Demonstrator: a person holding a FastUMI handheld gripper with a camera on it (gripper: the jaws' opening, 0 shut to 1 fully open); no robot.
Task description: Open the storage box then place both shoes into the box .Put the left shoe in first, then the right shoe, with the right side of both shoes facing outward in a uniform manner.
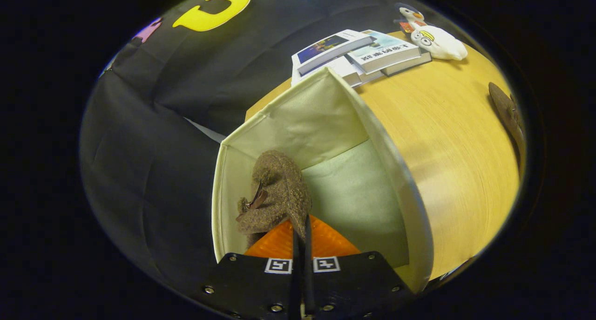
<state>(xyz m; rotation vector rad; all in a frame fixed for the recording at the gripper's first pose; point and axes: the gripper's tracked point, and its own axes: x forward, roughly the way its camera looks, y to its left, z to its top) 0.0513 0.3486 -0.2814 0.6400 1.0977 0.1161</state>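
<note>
The box stands open on the table, and inside it at its 9 o'clock side hangs a brown shoe. The gripper has its orange fingers pinched narrow on the shoe's edge. At 1 o'clock lie books and a toy; at 3 o'clock, the second shoe.

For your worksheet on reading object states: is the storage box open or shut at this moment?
Open. The storage box shows its pale lining, and the gripper, fingers shut on a brown fuzzy shoe, holds it inside against the box's wall.
</note>
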